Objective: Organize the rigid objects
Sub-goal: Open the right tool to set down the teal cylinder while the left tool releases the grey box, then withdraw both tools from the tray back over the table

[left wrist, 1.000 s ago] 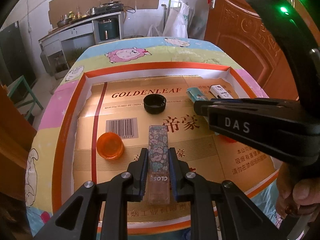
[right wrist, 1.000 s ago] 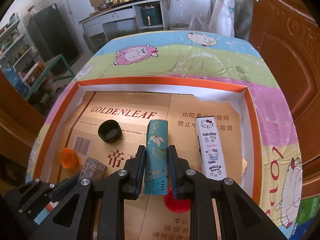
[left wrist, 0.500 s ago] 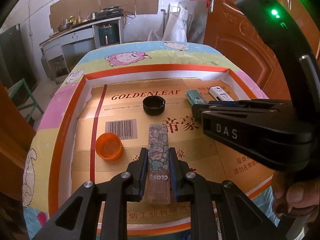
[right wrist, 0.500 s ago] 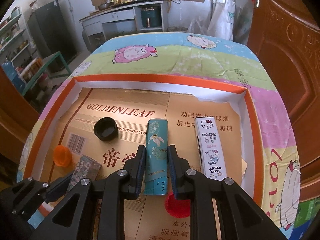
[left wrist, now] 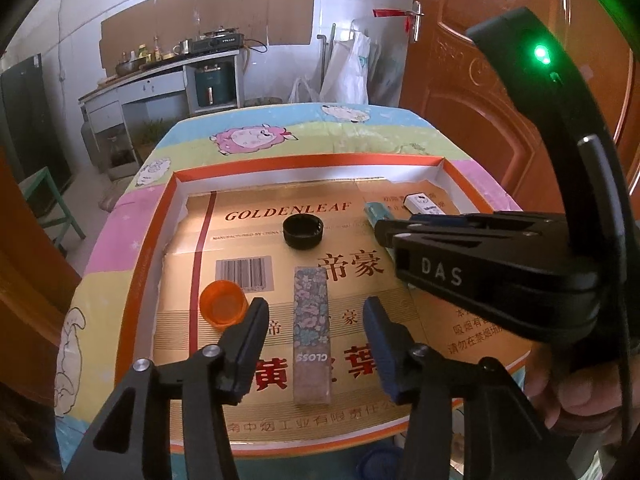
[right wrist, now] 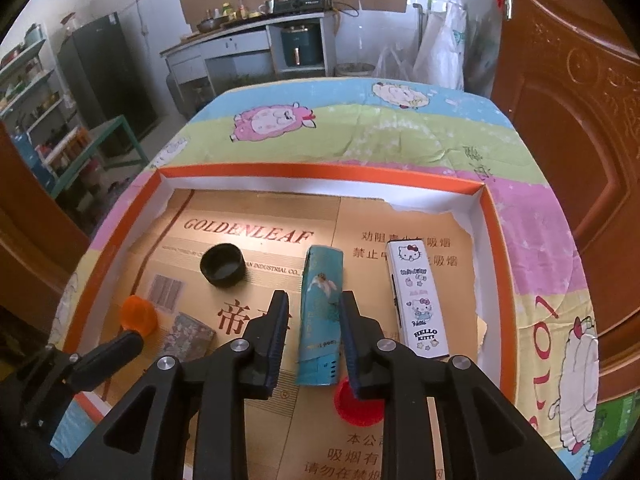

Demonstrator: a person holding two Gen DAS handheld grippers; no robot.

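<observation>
A long floral box (left wrist: 311,332) lies flat on the cardboard between the jaws of my left gripper (left wrist: 316,308). Those jaws are opening and stand well clear of both its sides. In the right wrist view, a teal box (right wrist: 322,312) lies on the cardboard between the jaws of my right gripper (right wrist: 314,304). They are opening too, with a narrow gap showing at the left pad. The floral box (right wrist: 188,336) also shows at the lower left of that view. The right gripper's body (left wrist: 480,264) fills the right of the left wrist view and hides most of the teal box (left wrist: 376,212).
All of it lies in a shallow orange-rimmed tray (right wrist: 320,170) lined with printed cardboard, on a cartoon tablecloth. A Hello Kitty box (right wrist: 418,300) lies right of the teal box. There is a black cap (right wrist: 222,266), an orange cap (left wrist: 223,307) and a red cap (right wrist: 358,404). A wooden door stands at the right.
The left jaws have sprung wide and let go of the floral box, which stays on the cardboard. The right jaws have parted slightly from the teal box.
</observation>
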